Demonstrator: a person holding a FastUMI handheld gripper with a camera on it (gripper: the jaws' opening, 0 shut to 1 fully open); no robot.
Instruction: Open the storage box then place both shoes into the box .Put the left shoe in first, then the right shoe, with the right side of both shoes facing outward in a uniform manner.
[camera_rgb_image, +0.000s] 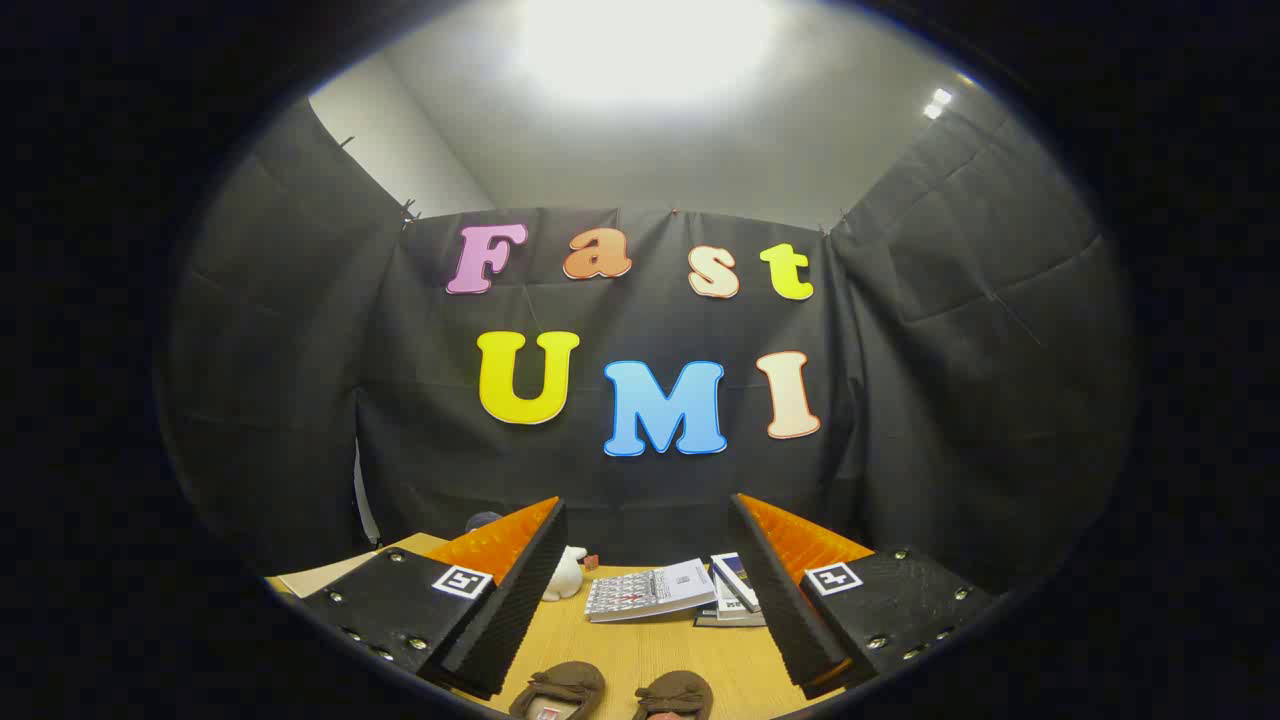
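Gripper (640, 575) spread wide, nothing between its fingers, held level above the wooden table (650, 650) and aimed at the booth wall. Nearest, at about 6 o'clock from the fingers' midpoint, just below and between the two fingers: pair of brown shoes, left-hand shoe (560, 690) and right-hand shoe (675, 695), side by side and not touching, only their front or top parts visible; which is the left shoe of the pair cannot be told. They look like soft fabric slippers, so judged light, floppy, non-slip, not fragile; best hold probably a pinch on the collar or heel rim, or across the narrow upper, since the sole may sag if gripped at the toe. Further on, at 12 o'clock between the fingertips: an open booklet (650, 592) lying flat, with a small stack of books (735, 590) touching it at 3 o'clock. At 9 to 10 o'clock, tucked beside the left finger: a small white figure (565, 578), with a tiny reddish item (592, 562) just beside it. A dark rounded object (484, 521) peeks over the left finger, unidentifiable. Storage box not made out, so opening judged not yet started.
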